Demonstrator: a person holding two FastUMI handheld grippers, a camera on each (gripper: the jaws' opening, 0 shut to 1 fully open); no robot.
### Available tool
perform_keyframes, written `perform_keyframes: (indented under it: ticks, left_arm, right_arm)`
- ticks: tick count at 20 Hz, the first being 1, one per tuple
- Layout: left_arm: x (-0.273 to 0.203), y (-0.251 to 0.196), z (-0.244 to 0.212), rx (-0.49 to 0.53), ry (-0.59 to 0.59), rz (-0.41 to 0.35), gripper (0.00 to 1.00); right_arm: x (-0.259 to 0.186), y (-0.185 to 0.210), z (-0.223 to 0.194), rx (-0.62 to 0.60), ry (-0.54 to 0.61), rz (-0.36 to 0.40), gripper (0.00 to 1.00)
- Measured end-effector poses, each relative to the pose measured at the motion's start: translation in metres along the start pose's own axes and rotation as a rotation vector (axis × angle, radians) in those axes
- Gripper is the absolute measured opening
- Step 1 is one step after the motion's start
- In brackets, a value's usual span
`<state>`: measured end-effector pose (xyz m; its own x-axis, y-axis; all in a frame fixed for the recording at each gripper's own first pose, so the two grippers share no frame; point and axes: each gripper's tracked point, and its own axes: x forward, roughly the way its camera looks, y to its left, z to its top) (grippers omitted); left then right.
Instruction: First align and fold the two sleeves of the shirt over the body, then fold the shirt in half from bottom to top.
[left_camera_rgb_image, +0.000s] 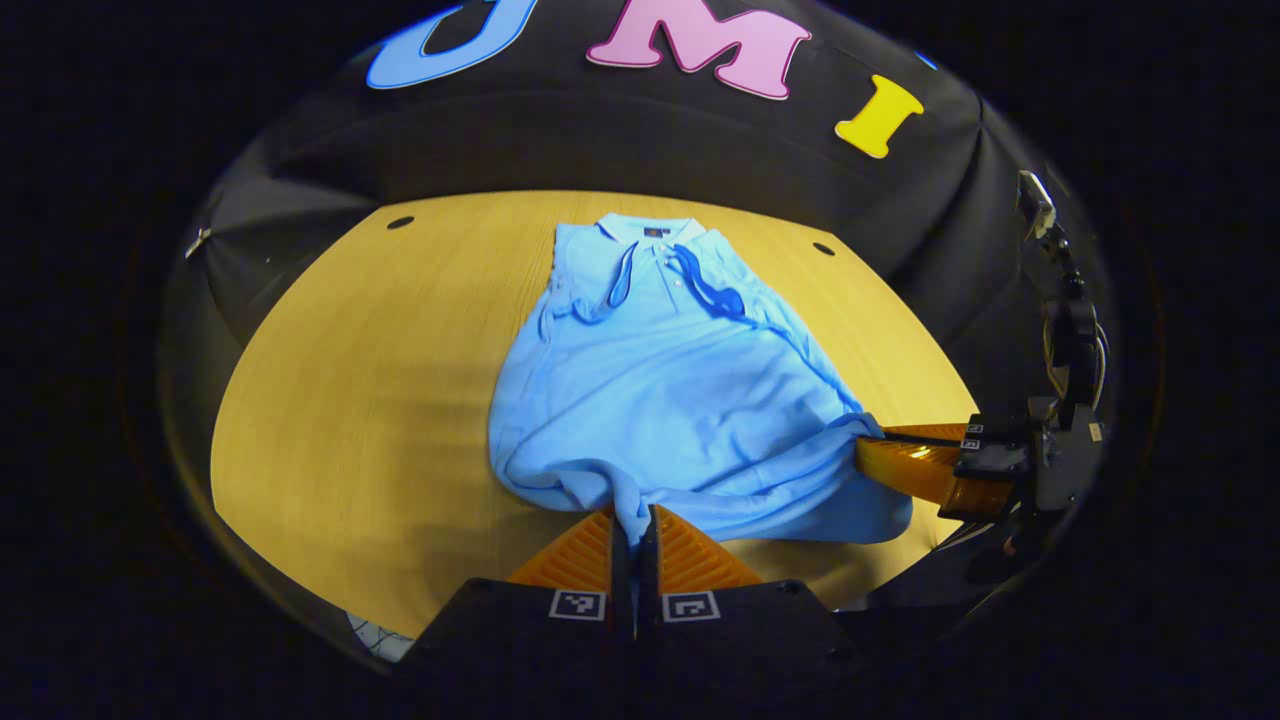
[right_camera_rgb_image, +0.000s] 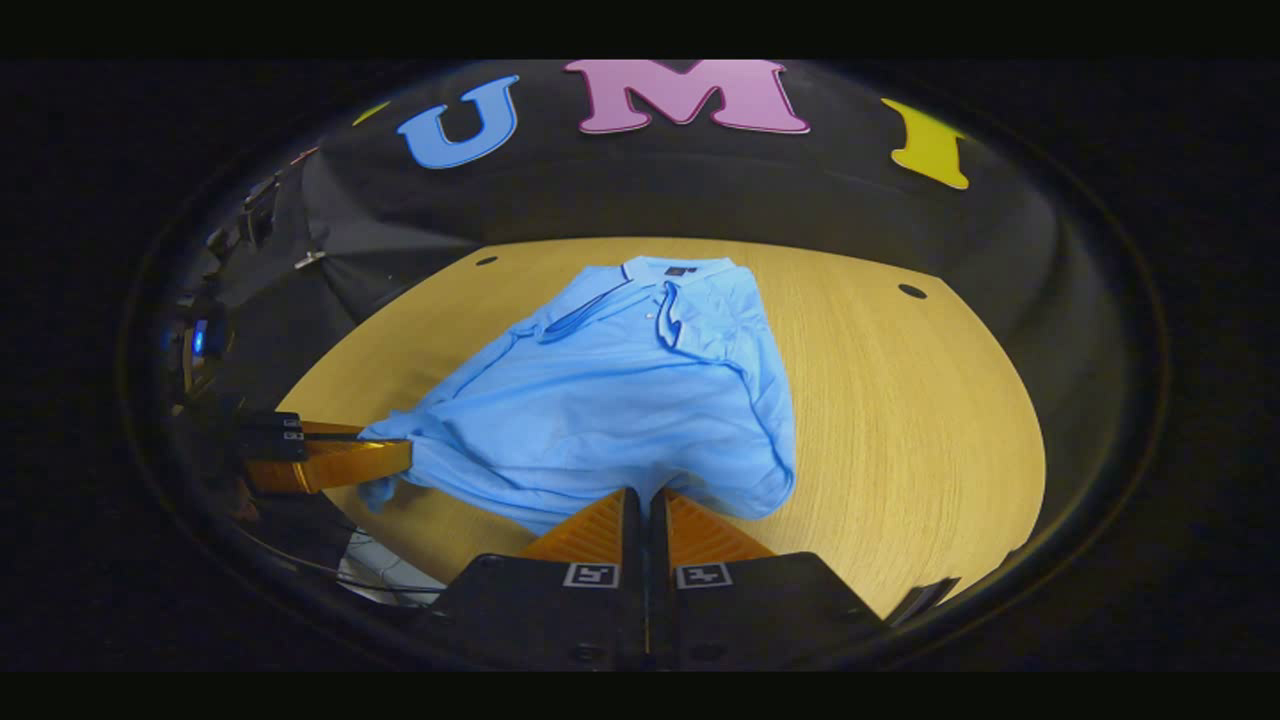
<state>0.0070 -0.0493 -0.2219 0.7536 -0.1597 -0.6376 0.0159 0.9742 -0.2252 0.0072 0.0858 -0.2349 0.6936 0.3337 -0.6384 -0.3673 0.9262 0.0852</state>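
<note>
A light blue polo shirt (left_camera_rgb_image: 660, 380) lies on the wooden table (left_camera_rgb_image: 370, 400), collar at the far side, both sleeves folded over the body. My left gripper (left_camera_rgb_image: 633, 520) is shut on the shirt's bottom hem, which bunches up between its fingers. In the left gripper view my right gripper (left_camera_rgb_image: 868, 440) pinches the hem's other corner at the right. In the right gripper view the shirt (right_camera_rgb_image: 620, 410) spreads ahead and my right gripper (right_camera_rgb_image: 645, 497) is shut on its near hem. There my left gripper (right_camera_rgb_image: 405, 450) holds the hem corner at the left, lifted slightly off the table (right_camera_rgb_image: 900, 420).
Black cloth walls stand behind and beside the table. Small dark holes (left_camera_rgb_image: 400, 222) (left_camera_rgb_image: 823, 248) mark the table's far corners. Bare wood lies left of the shirt in the left gripper view and right of it in the right gripper view. A stand with gear (left_camera_rgb_image: 1065, 330) rises at the right.
</note>
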Motion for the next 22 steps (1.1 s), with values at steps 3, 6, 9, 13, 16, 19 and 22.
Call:
perform_keyframes:
  ticks: [3, 6, 9, 13, 16, 19, 22]
  left_arm:
    - [0.002, 0.002, 0.05, -0.024, -0.039, -0.011, 0.06]
    - [0.01, 0.0, 0.108, -0.029, -0.104, -0.046, 0.06]
    - [0.034, 0.01, 0.166, -0.013, -0.158, -0.044, 0.06]
    - [0.079, 0.026, 0.232, -0.078, -0.184, -0.048, 0.06]
    - [0.126, 0.049, 0.27, -0.043, -0.189, -0.013, 0.06]
    - [0.168, 0.061, 0.306, -0.004, -0.201, 0.013, 0.06]
    - [0.21, 0.075, 0.331, -0.011, -0.195, 0.031, 0.06]
  right_arm:
    - [0.009, -0.011, 0.057, 0.036, -0.067, -0.002, 0.06]
    - [0.027, -0.025, 0.118, 0.024, -0.138, -0.01, 0.06]
    - [0.056, -0.036, 0.169, 0.017, -0.192, -0.012, 0.02]
    - [0.1, -0.051, 0.231, 0.022, -0.261, -0.016, 0.06]
    - [0.137, -0.06, 0.27, 0.039, -0.293, -0.011, 0.06]
    - [0.181, -0.072, 0.3, 0.032, -0.312, -0.029, 0.06]
    - [0.221, -0.086, 0.309, 0.036, -0.293, -0.065, 0.06]
